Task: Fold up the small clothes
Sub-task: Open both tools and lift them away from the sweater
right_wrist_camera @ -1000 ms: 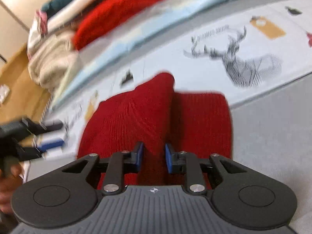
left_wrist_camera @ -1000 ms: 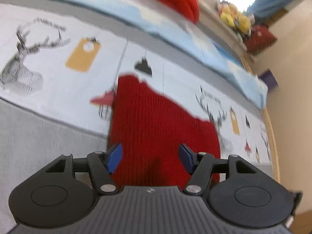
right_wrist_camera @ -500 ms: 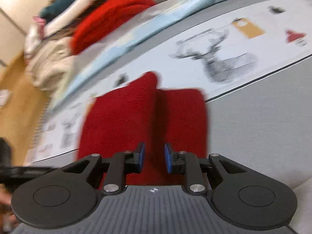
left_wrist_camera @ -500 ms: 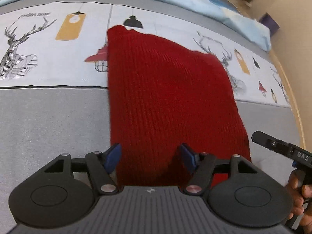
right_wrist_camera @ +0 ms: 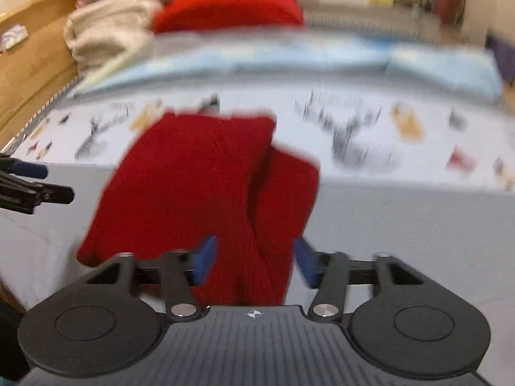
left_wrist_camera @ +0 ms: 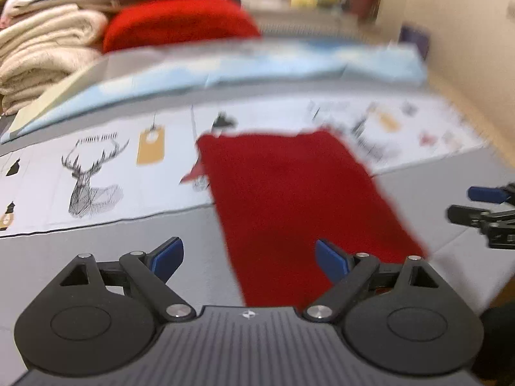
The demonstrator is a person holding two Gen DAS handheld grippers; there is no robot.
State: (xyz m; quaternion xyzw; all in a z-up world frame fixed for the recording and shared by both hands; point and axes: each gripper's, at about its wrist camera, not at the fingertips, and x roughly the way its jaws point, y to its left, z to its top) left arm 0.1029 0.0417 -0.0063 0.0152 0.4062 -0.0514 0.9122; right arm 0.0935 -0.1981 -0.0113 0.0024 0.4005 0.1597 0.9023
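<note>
While both pictures are blurred, the main things read clearly enough. The left gripper (left_wrist_camera: 249, 257) has its jaws opening, the blue pads spread wide with nothing pressed between them. The red knitted garment (left_wrist_camera: 299, 202) lies flat on the bed sheet (left_wrist_camera: 96, 173) just ahead of this gripper, its near edge passing under the right-hand pad, its far edge reaching the printed band of deer and tags. In the right wrist view the right gripper (right_wrist_camera: 254, 262) is also opening its jaws; the garment (right_wrist_camera: 199, 186) sits in the gap between the pads but neither pad presses on it. From this side a folded layer lies over the piece, with a narrower strip showing to its right. Each gripper shows at the edge of the other's view, off to the side of the garment. Far beyond both, past a pale blue cover (left_wrist_camera: 257, 67), sit a stack of cream towels (left_wrist_camera: 42, 64) and a bright red bundle (left_wrist_camera: 180, 22).
</note>
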